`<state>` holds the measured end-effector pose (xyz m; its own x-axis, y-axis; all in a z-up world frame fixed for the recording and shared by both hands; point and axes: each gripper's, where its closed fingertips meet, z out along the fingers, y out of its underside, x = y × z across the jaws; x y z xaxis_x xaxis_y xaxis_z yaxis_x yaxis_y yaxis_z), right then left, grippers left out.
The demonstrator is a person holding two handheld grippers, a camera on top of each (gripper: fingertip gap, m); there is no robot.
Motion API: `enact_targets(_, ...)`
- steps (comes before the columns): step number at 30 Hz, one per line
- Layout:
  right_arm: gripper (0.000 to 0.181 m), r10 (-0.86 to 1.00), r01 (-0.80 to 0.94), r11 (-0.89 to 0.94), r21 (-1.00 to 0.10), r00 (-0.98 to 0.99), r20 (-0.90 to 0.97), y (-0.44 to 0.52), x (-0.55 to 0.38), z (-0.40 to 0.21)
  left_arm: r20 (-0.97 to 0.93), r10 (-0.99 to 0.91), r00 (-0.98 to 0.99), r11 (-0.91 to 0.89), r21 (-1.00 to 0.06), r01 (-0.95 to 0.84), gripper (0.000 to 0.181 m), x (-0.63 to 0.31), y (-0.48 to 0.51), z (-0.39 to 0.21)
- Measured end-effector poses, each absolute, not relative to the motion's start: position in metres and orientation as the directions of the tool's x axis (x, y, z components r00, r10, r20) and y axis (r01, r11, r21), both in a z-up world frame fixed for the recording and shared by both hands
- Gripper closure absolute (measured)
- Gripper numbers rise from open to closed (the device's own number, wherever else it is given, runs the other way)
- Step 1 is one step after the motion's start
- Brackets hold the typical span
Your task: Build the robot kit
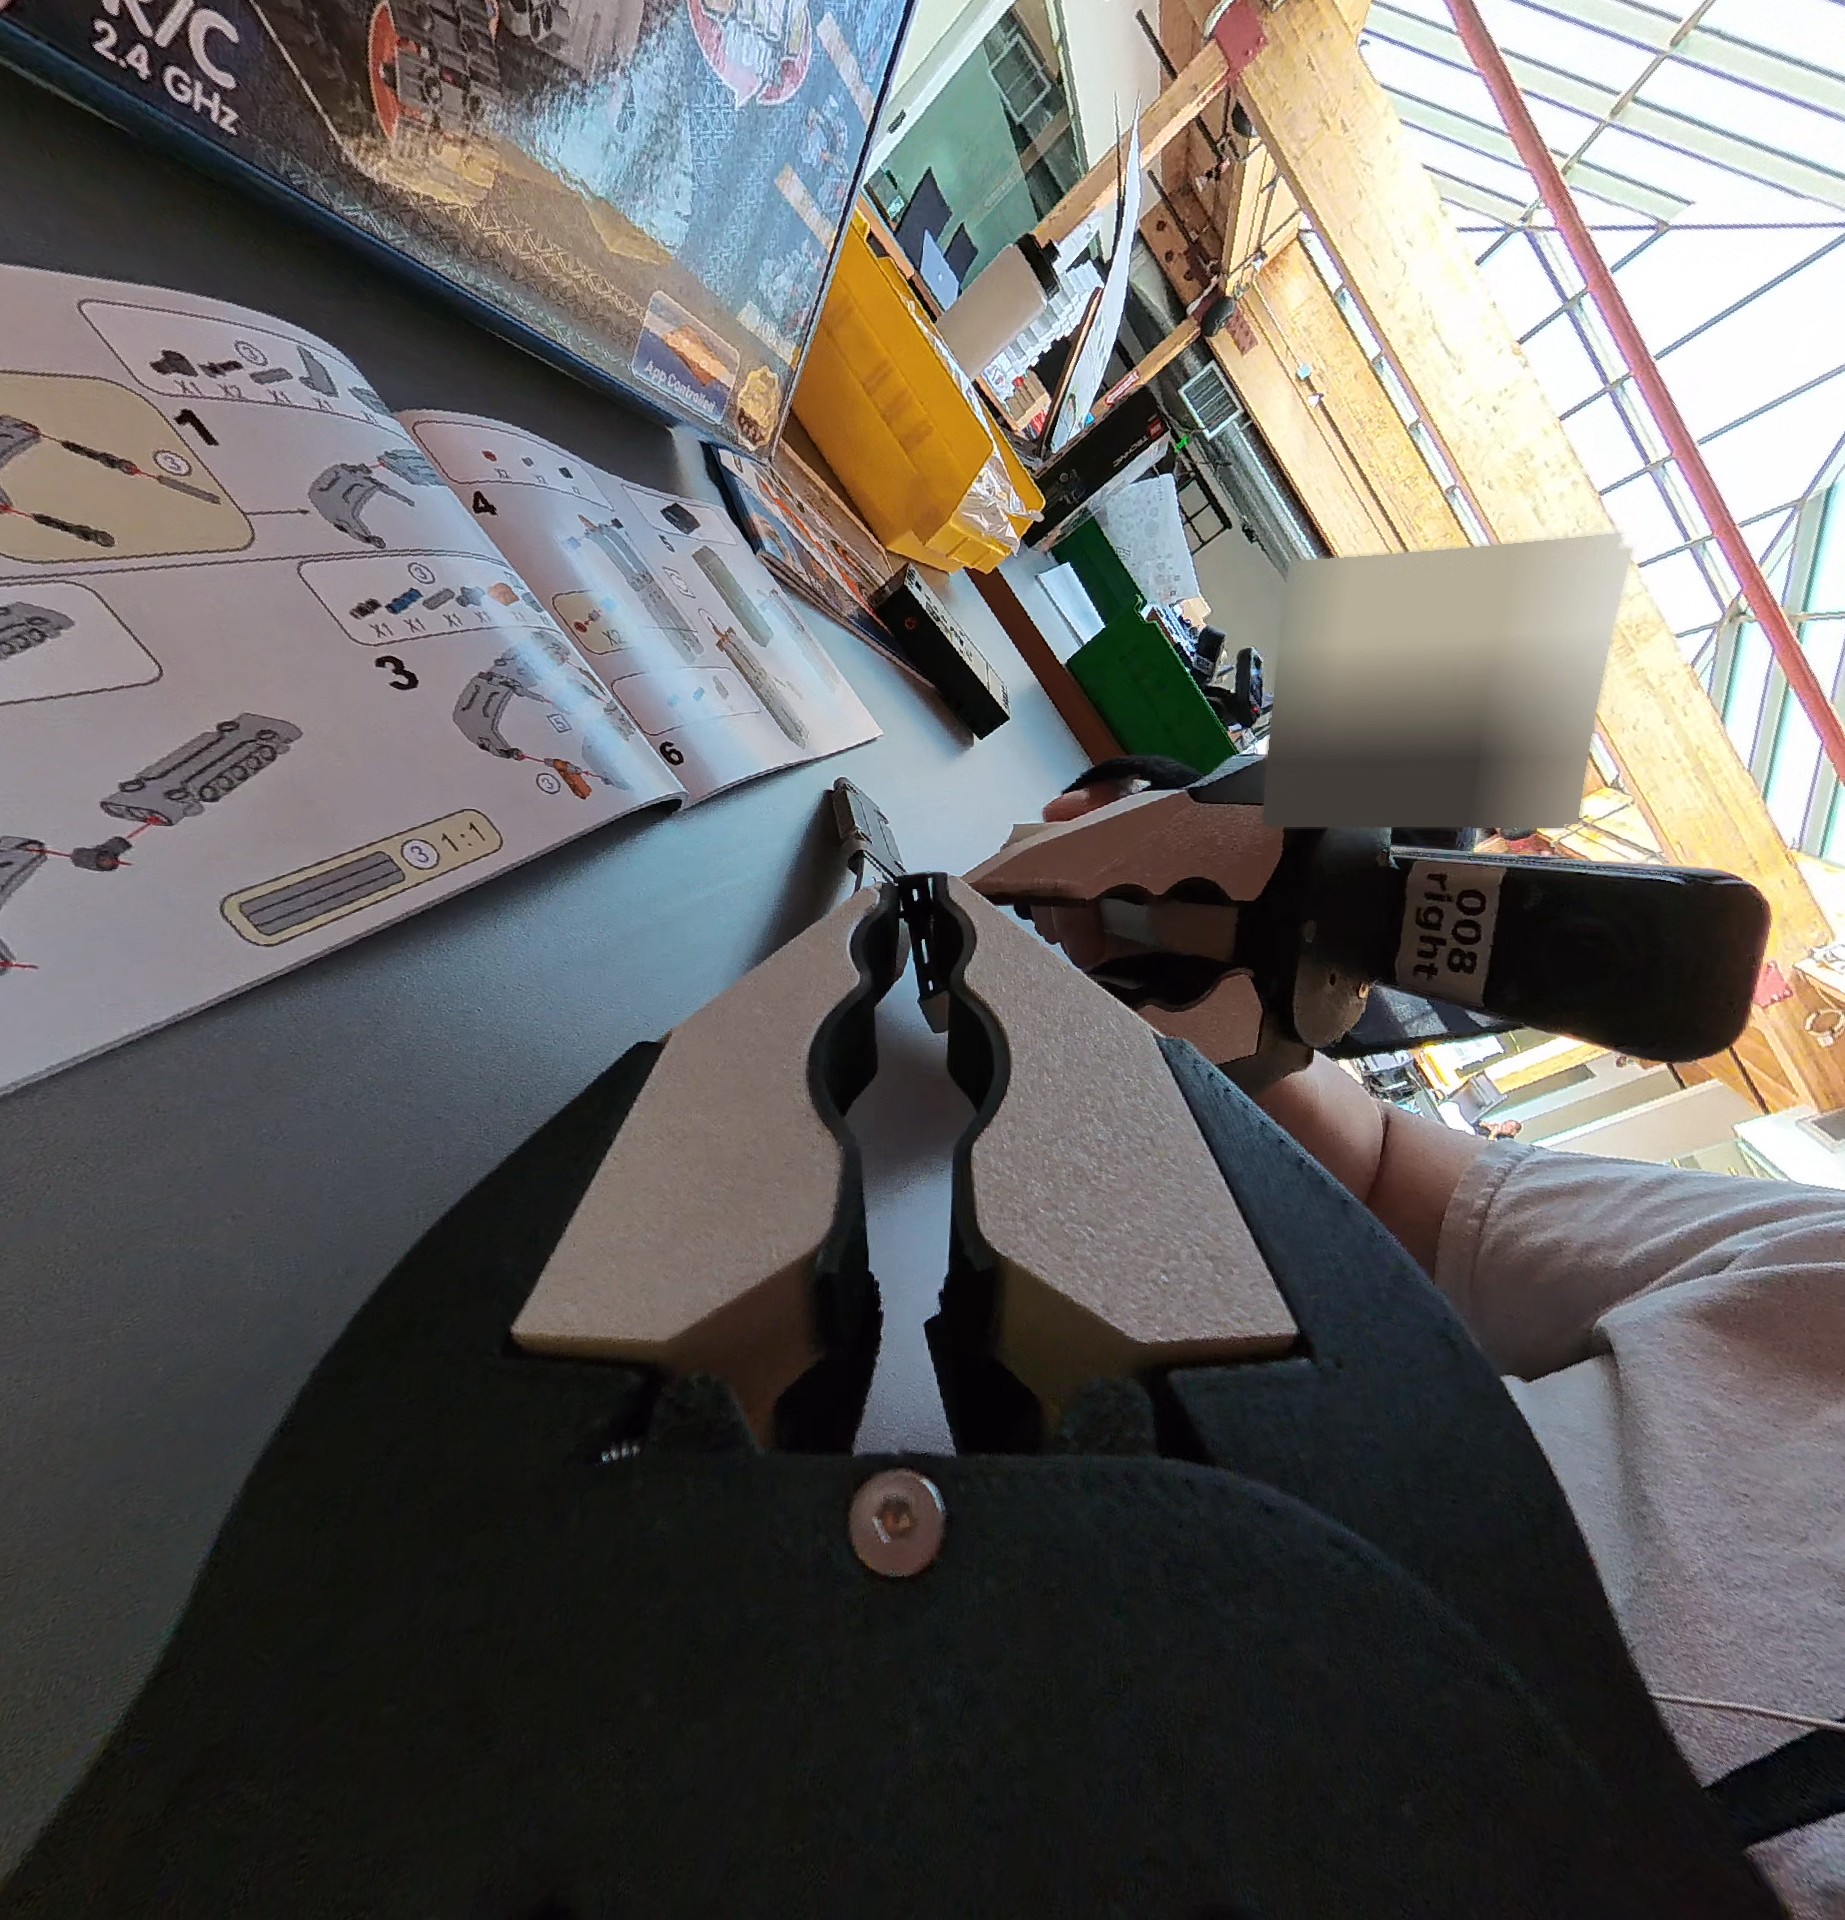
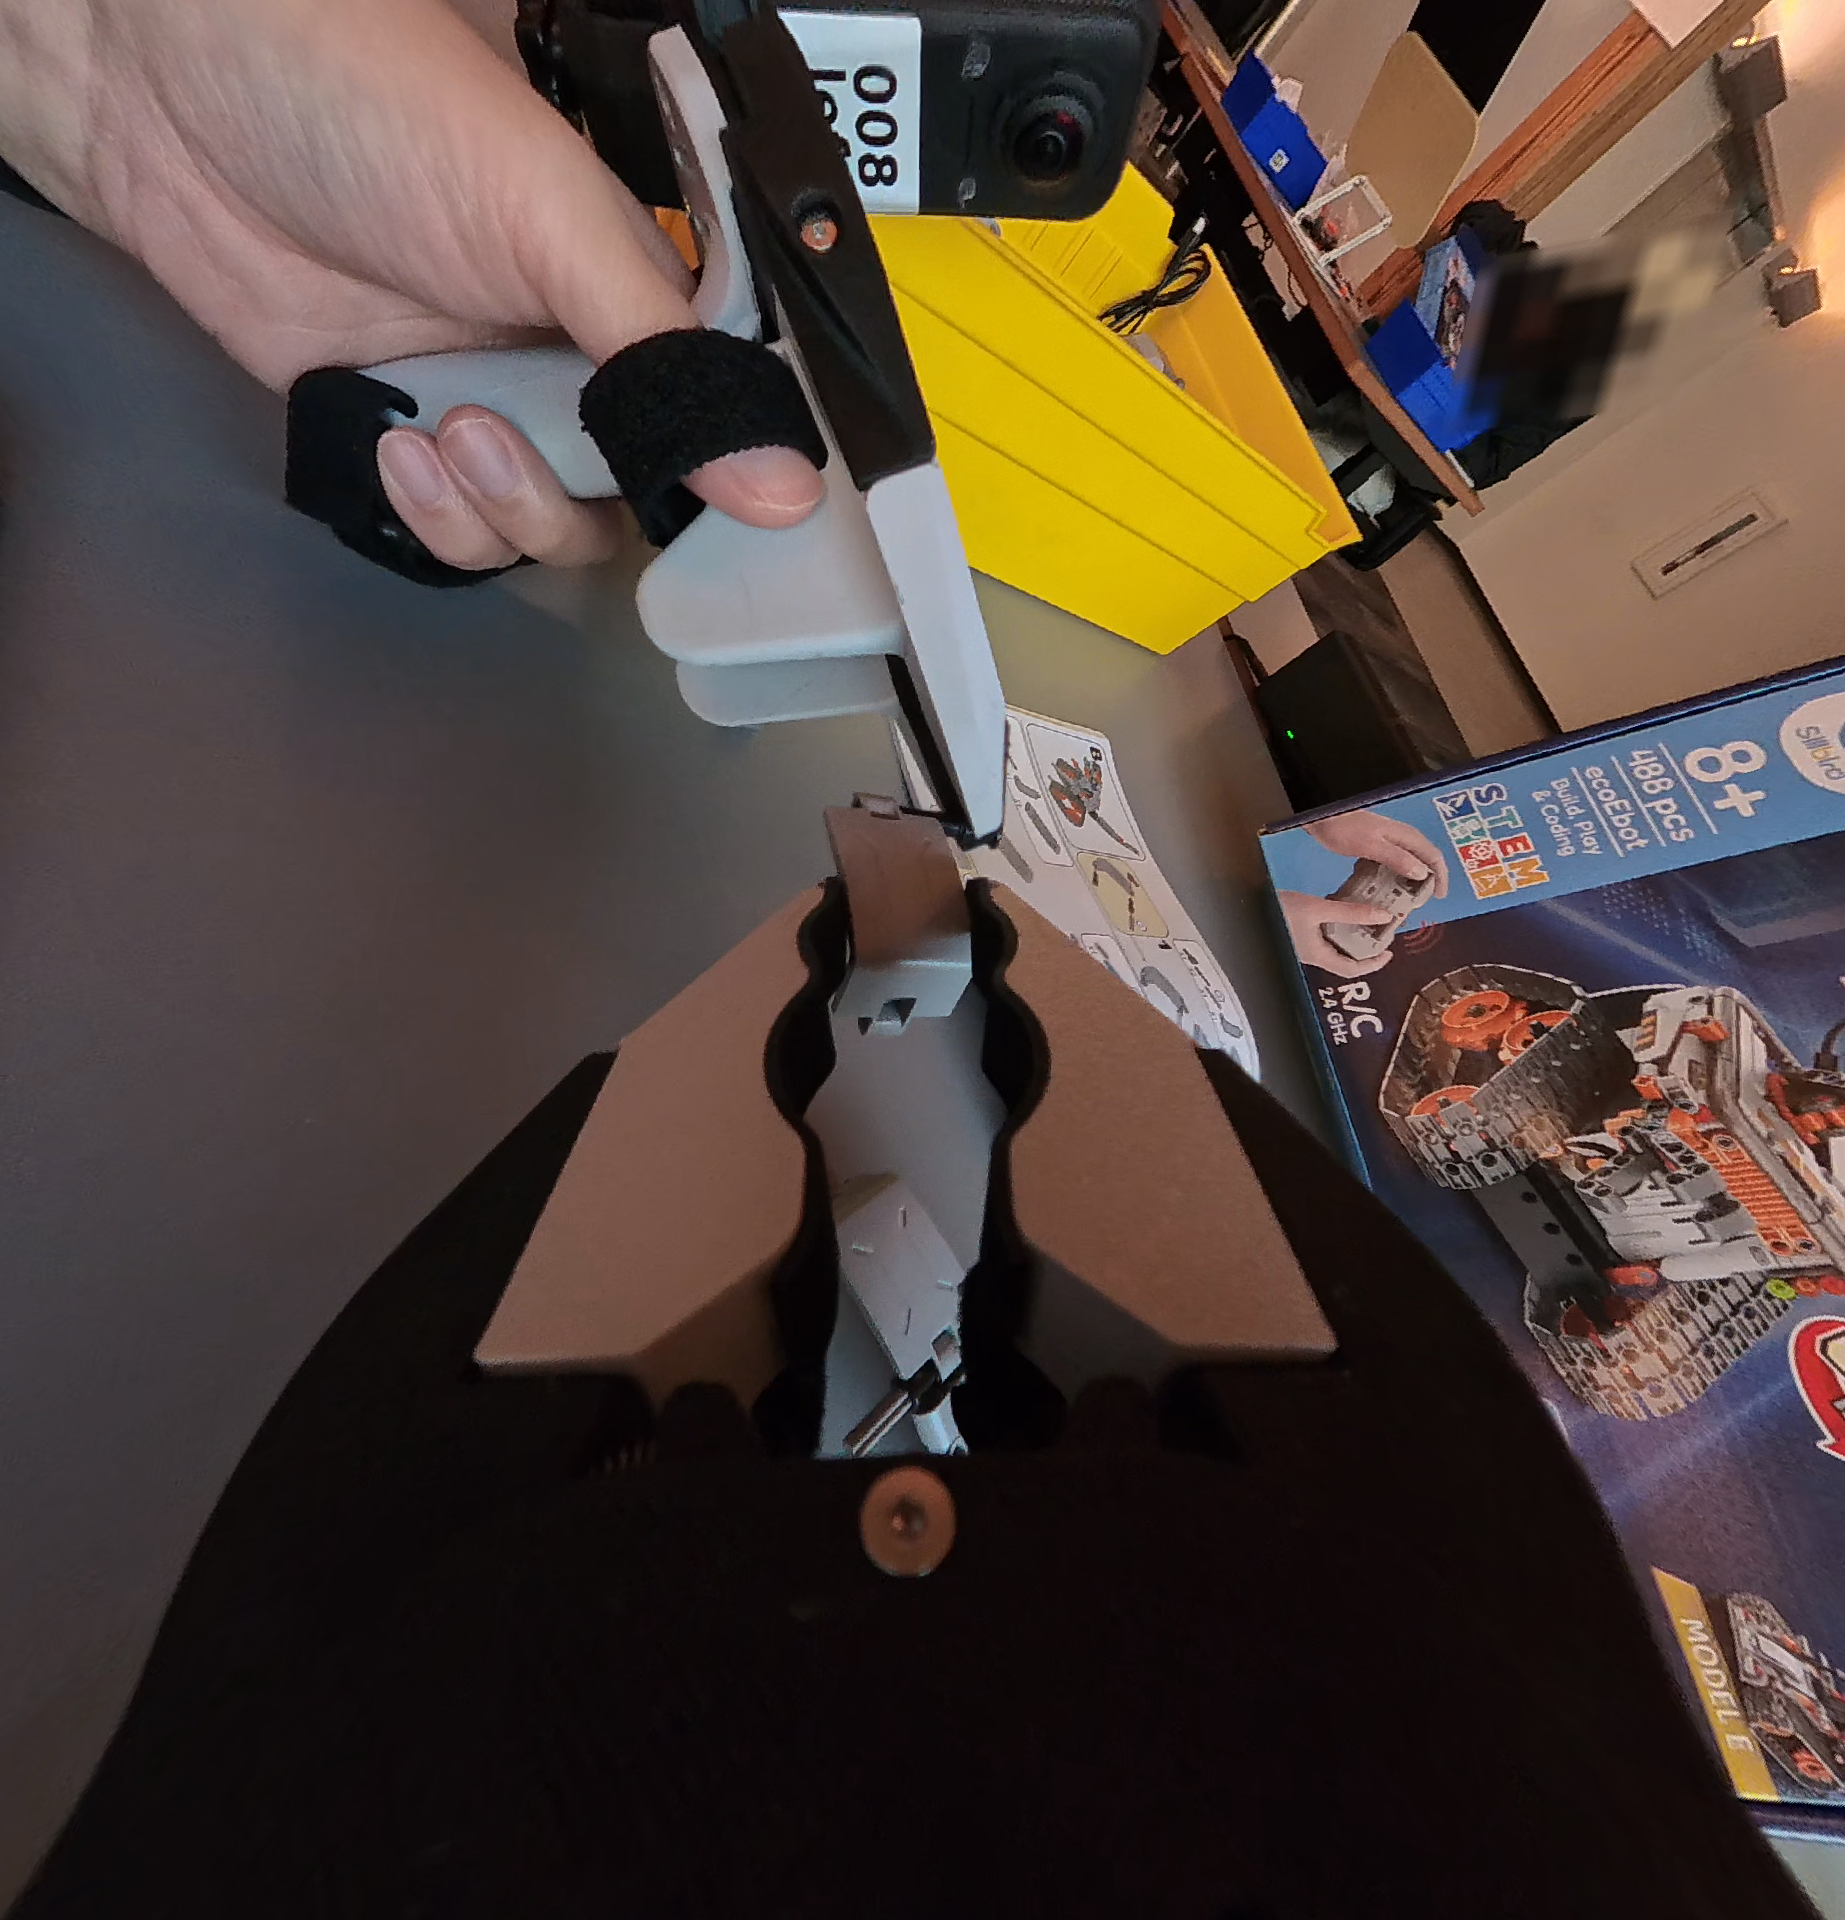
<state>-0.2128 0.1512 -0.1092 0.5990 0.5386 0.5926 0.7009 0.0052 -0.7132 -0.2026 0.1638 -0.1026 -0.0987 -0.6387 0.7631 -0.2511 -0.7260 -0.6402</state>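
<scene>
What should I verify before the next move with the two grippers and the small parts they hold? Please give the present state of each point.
1. Left gripper is shut on the thin black part: ok.
2. Right gripper is shut on the grey piece: ok.
3. Both gripper tips are close together above the table: ok.
4. Black part is lined up with a hole in the grey piece: cannot tell, the joint is too small to see.
5. Instruction booklet lies open, apart from the grippers: ok.
6. Toy box is away from both grippers: ok.
</scene>
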Motion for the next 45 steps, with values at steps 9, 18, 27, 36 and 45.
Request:
enact_targets(9, 0.159, 0.526, 0.693, -0.025, -0.721, 0.622, 0.580, 0.153, -0.211, -0.110, 0.761, -0.643, -0.091, -0.730, -0.644, -0.229, 0.177, -0.202, 0.166, -0.103)
enact_targets(18, 0.160, 0.532, 0.691, -0.038, -0.722, 0.626, 0.571, 0.153, -0.208, -0.111, 0.763, -0.640, -0.090, -0.733, -0.641, -0.226, 0.177, -0.202, 0.167, -0.102)
enact_targets(27, 0.160, 0.560, 0.700, -0.046, -0.712, 0.609, 0.562, 0.152, -0.205, -0.116, 0.764, -0.639, -0.090, -0.733, -0.640, -0.231, 0.177, -0.202, 0.166, -0.103)
enact_targets(36, 0.160, 0.576, 0.678, -0.043, -0.734, 0.617, 0.536, 0.150, -0.202, -0.113, 0.766, -0.637, -0.090, -0.734, -0.638, -0.235, 0.177, -0.202, 0.165, -0.103)
enact_targets(45, 0.162, 0.577, 0.699, -0.013, -0.715, 0.589, 0.566, 0.149, -0.202, -0.112, 0.766, -0.637, -0.091, -0.730, -0.637, -0.246, 0.178, -0.202, 0.163, -0.104)
